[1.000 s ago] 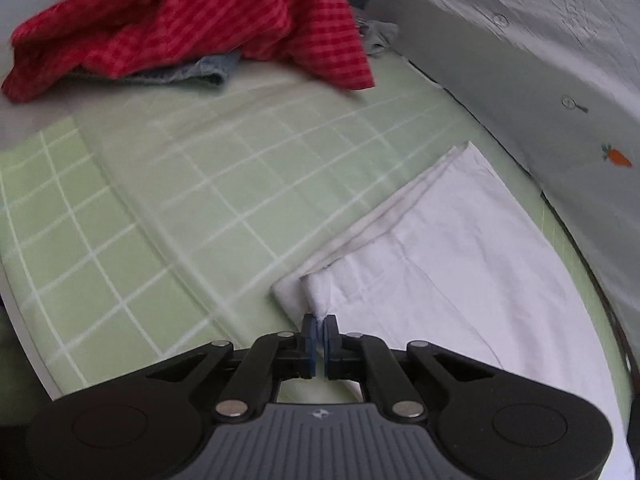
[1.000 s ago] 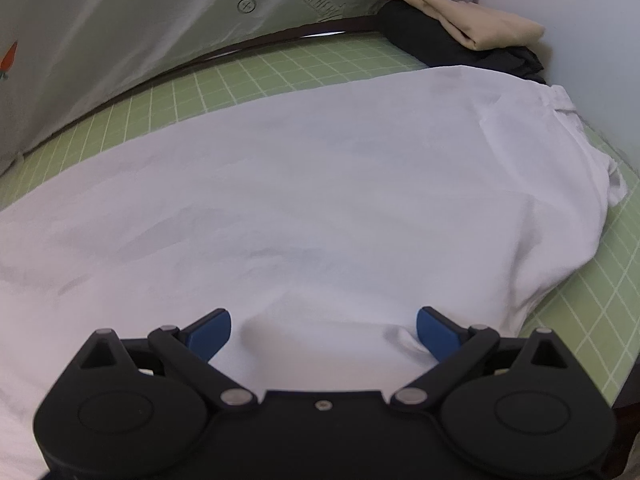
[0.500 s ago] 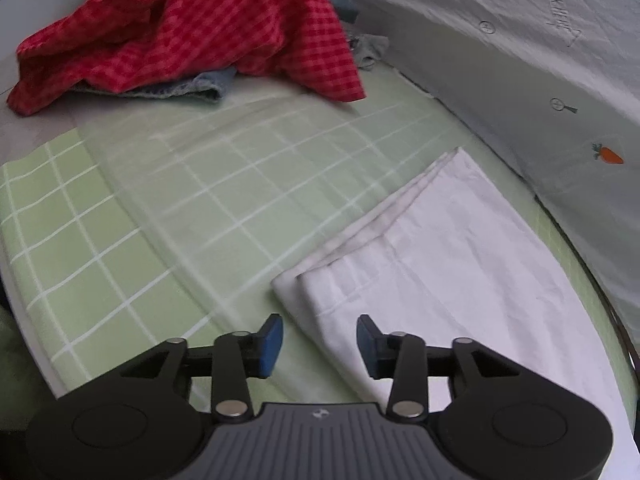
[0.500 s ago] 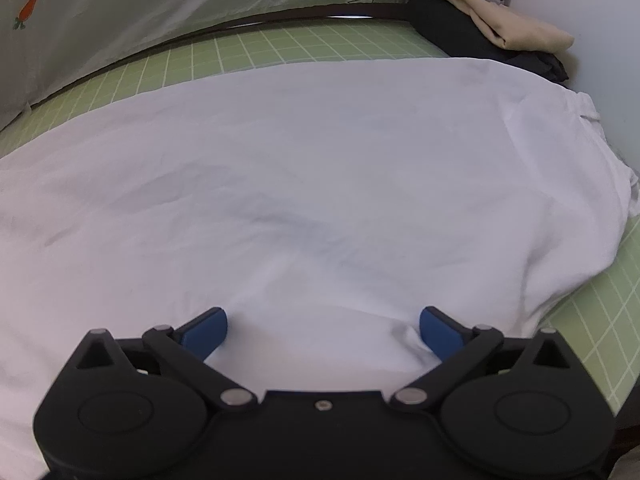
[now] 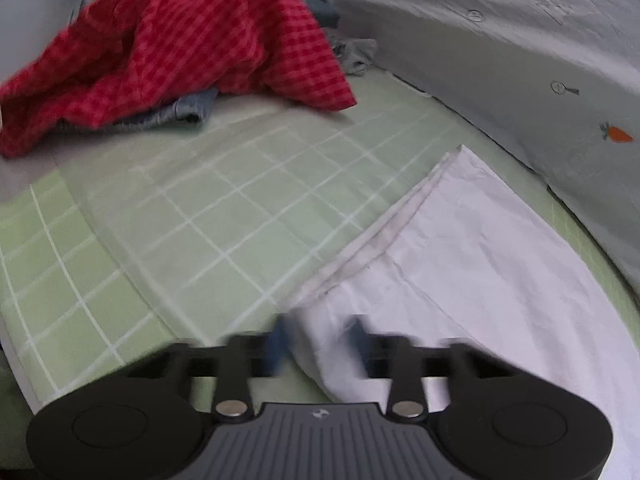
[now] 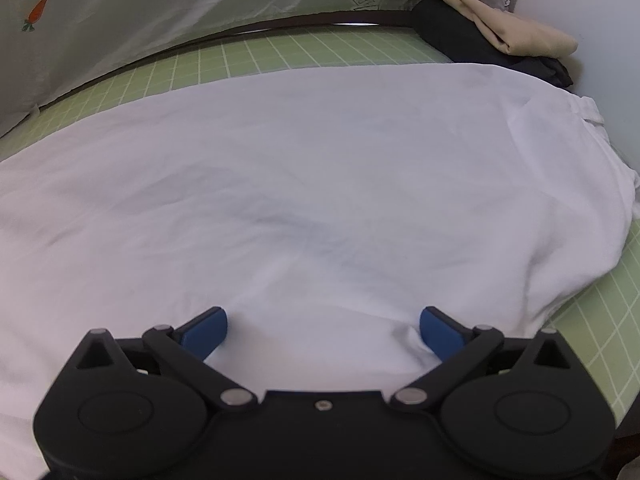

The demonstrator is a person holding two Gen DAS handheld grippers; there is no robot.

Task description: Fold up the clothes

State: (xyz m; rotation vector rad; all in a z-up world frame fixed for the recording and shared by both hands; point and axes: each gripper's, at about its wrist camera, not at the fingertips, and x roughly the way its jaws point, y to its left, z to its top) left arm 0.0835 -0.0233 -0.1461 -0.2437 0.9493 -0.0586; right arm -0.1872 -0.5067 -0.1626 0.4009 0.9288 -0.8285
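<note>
One white garment (image 6: pixel 320 184), folded flat, smooth with faint creases, spread along bed (image 5: pixel 208 216) beside grey cover (image 5: pixel 500 52). Left gripper (image 5: pixel 318 340) blurred, fingers spread over garment's near corner. Right gripper (image 6: pixel 323 328) fingers wide apart above white cloth. Red checked cloth (image 5: pixel 180 40) heaped at far corner.

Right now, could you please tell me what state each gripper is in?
Left gripper: open, holding nothing, at the white garment's corner.
Right gripper: wide open, holding nothing, over the white garment.
</note>
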